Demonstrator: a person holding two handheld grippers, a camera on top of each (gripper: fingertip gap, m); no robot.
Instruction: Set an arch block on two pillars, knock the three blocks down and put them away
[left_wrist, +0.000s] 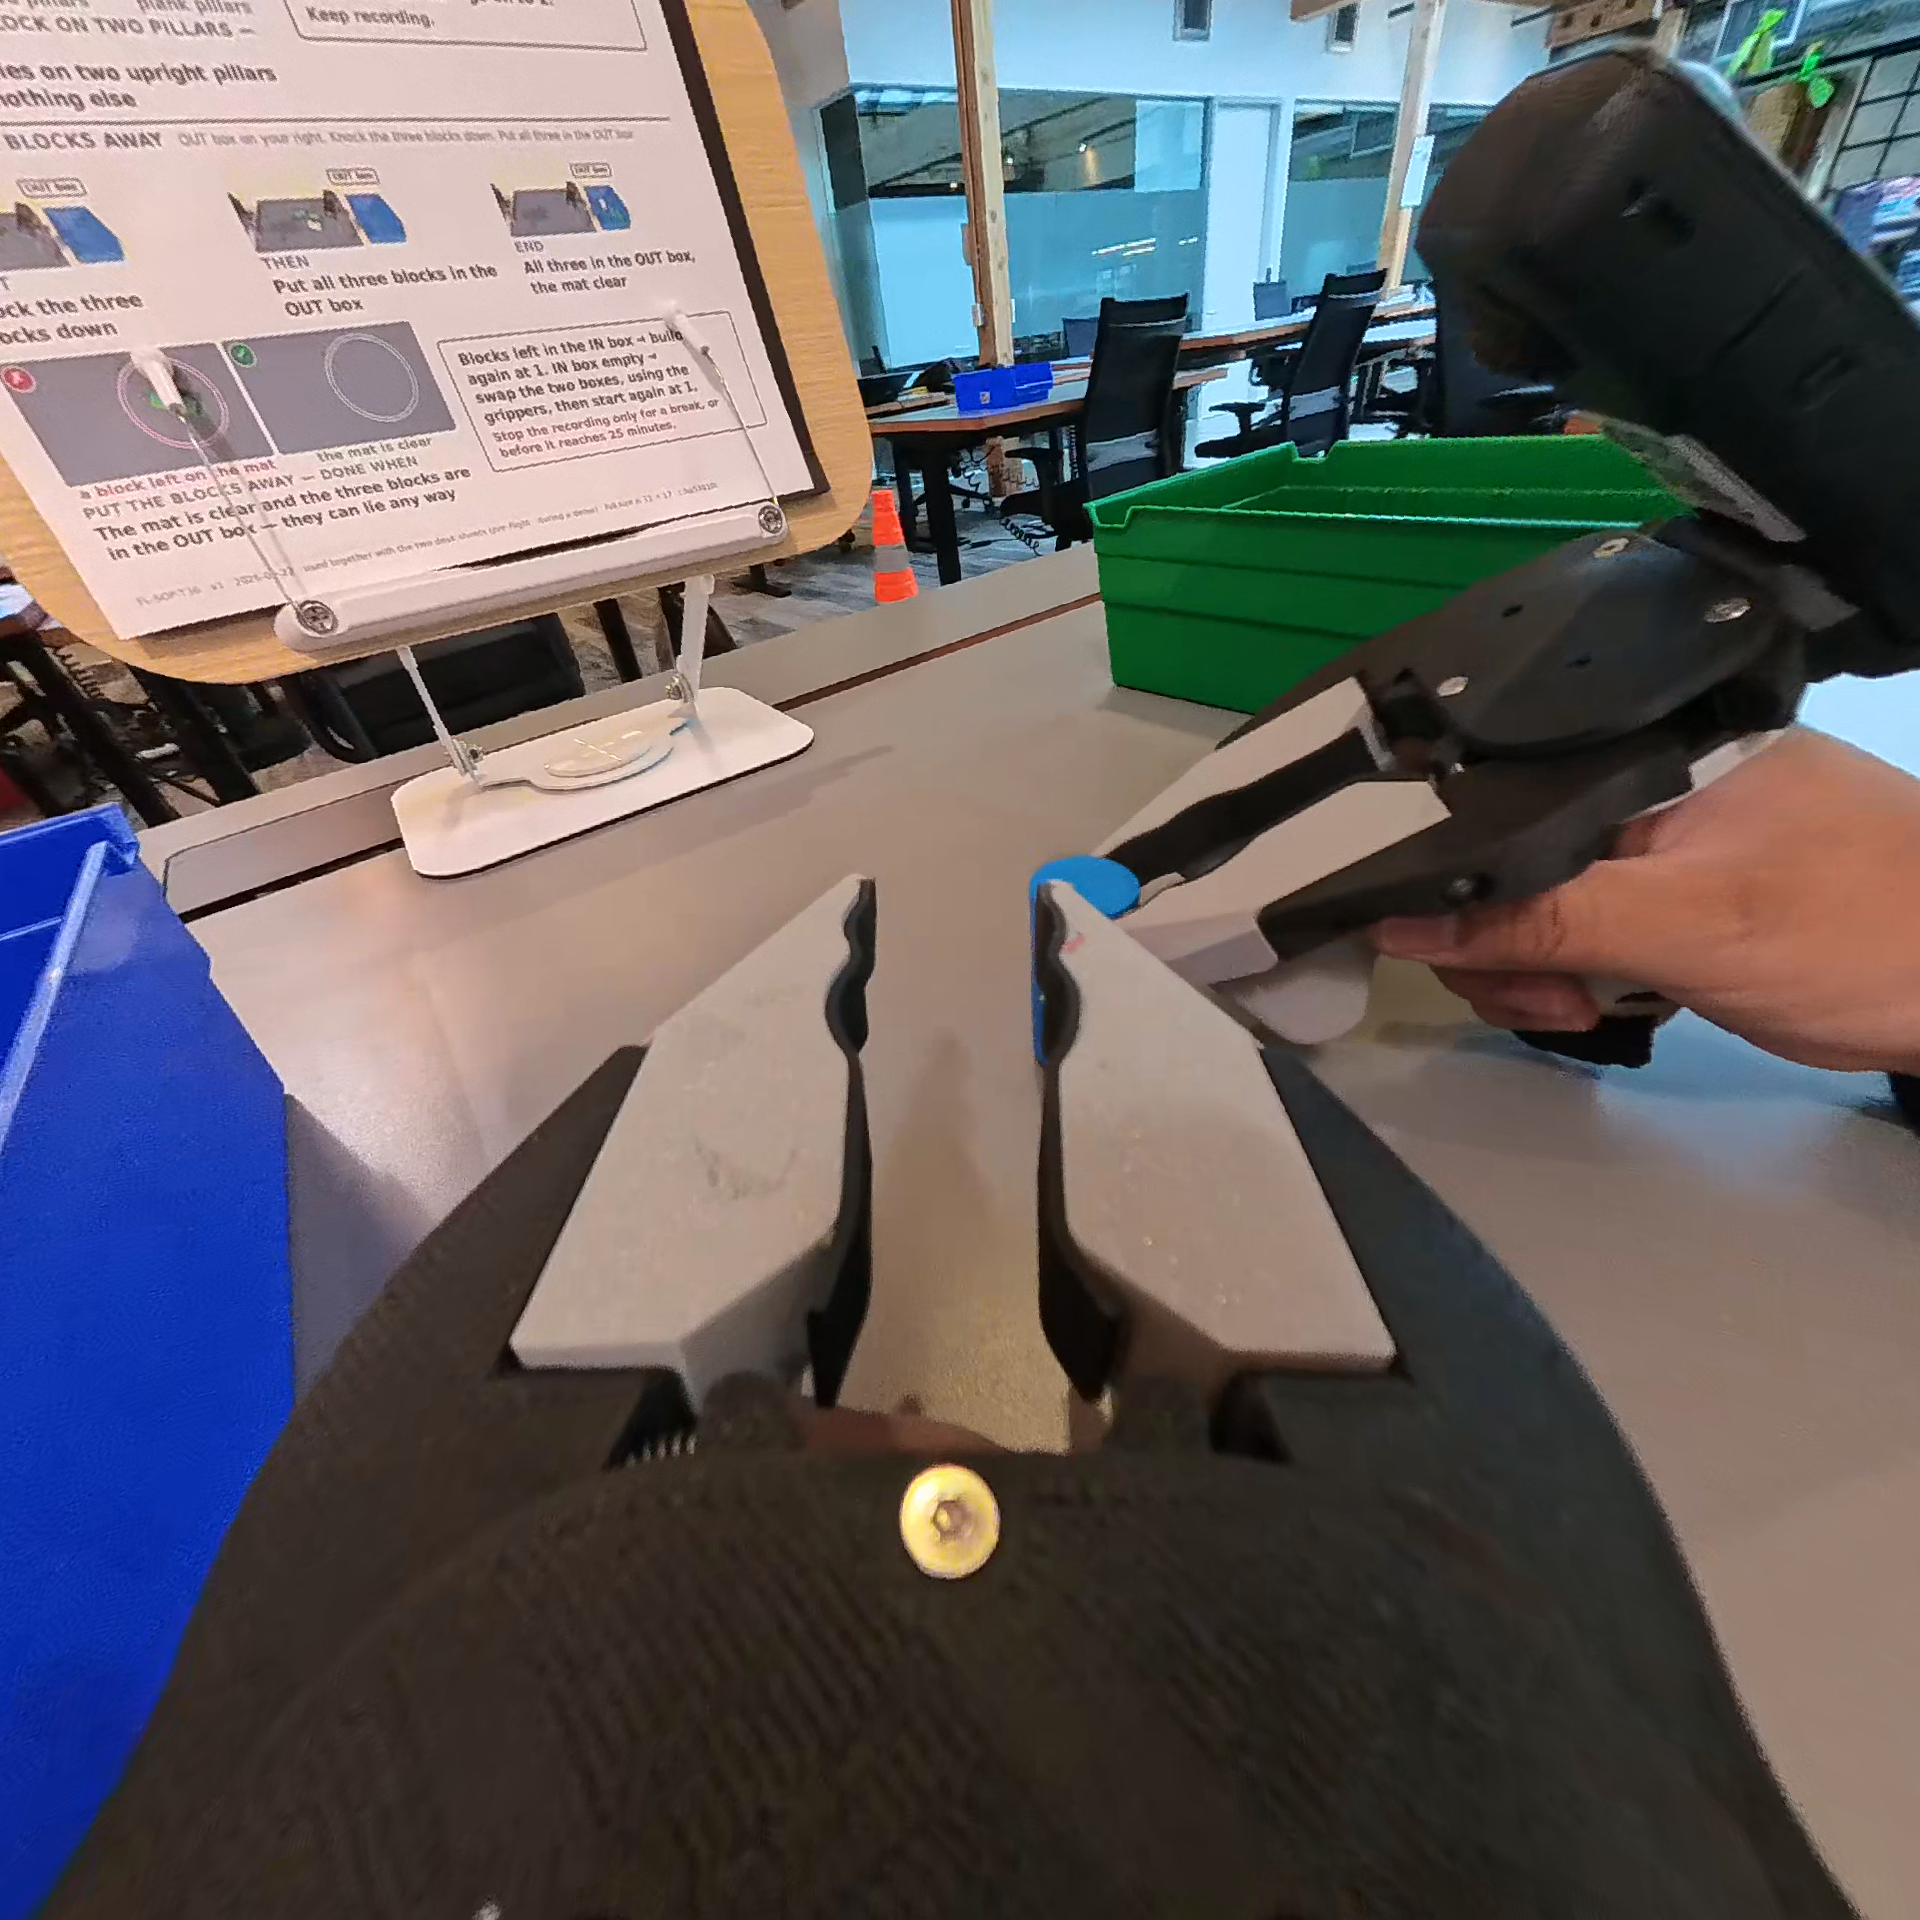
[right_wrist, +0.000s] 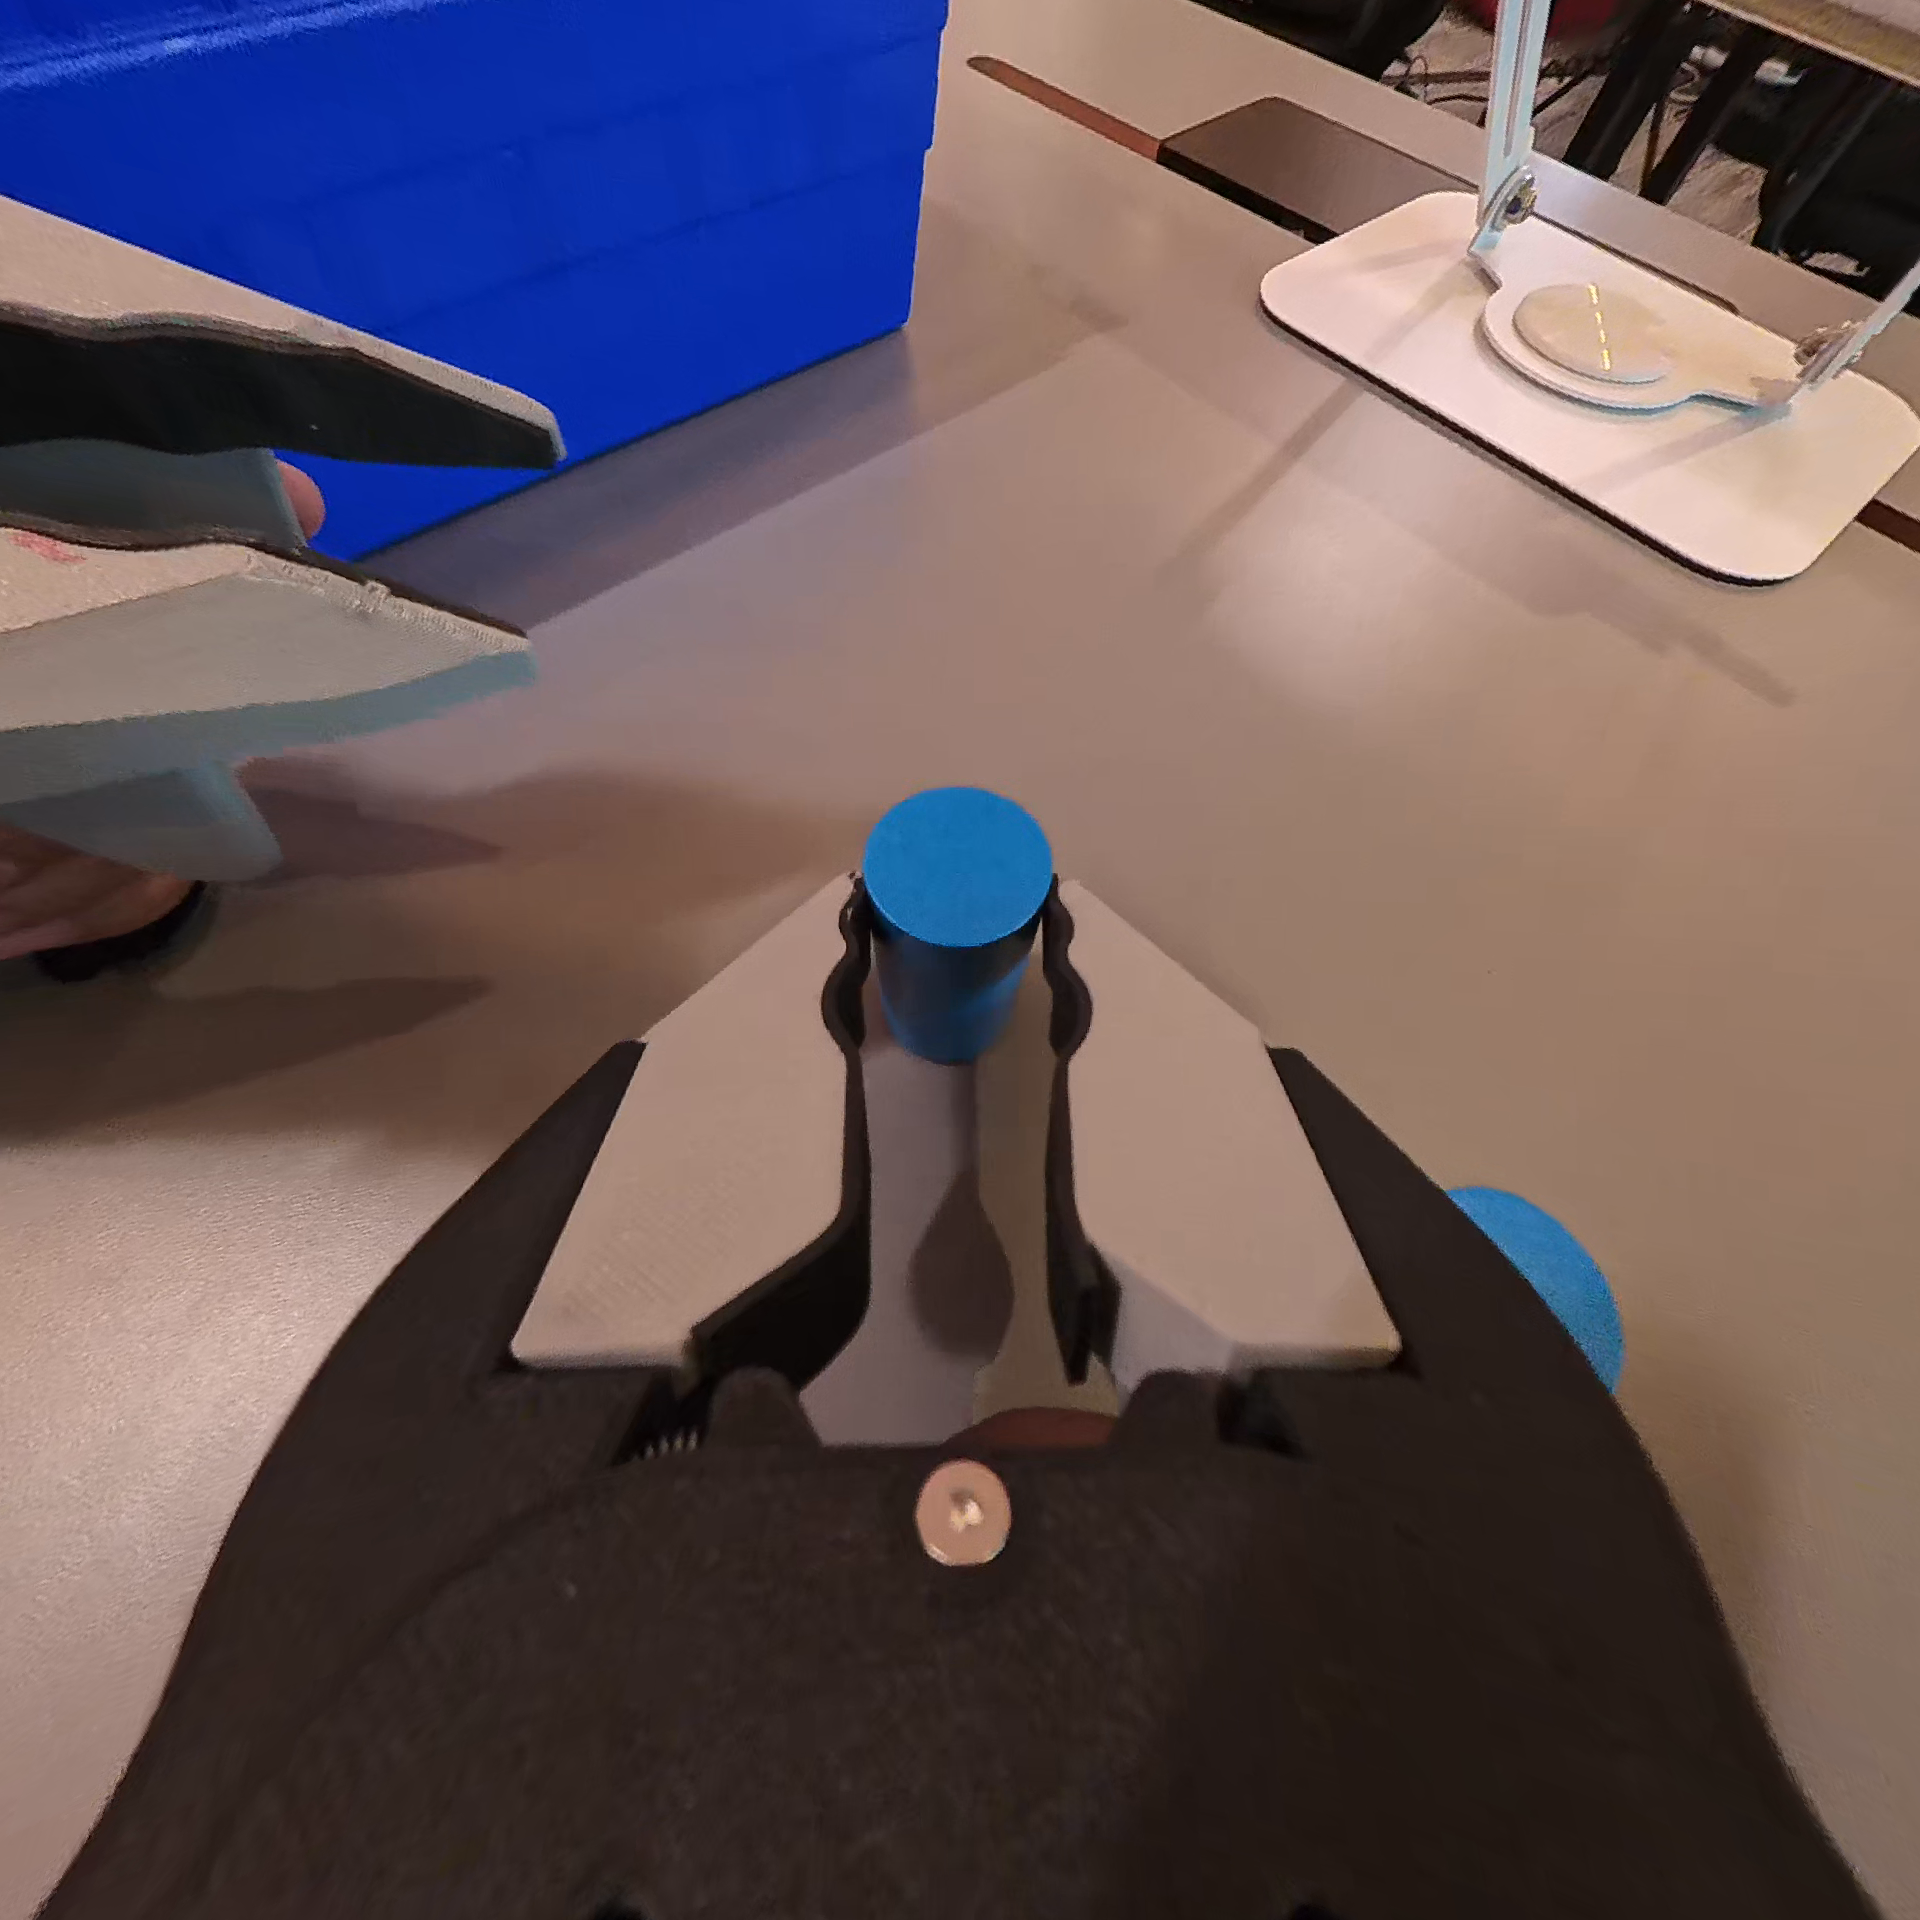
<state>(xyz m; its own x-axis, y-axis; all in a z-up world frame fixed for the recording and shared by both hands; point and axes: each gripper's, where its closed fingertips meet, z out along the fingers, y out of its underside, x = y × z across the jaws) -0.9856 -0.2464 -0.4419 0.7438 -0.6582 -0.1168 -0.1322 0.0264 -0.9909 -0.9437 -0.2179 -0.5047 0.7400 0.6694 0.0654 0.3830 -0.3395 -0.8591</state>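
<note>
My right gripper is shut on a blue cylinder block, held upright between both pads just above or on the grey table. A second blue cylinder lies on the table, partly hidden behind my right gripper's body. In the left wrist view, my left gripper is open with only bare table between its fingers. The held blue cylinder shows just behind its right fingertip, in the right gripper. The left gripper also shows in the right wrist view, fingers apart. No arch block is in view.
A blue bin stands at the left and shows at the back in the right wrist view. A green bin stands at the back right. An instruction sheet stand is at the table's far edge. A hand holds the right gripper. My hands' fingertips stand some 8 cm from each other.
</note>
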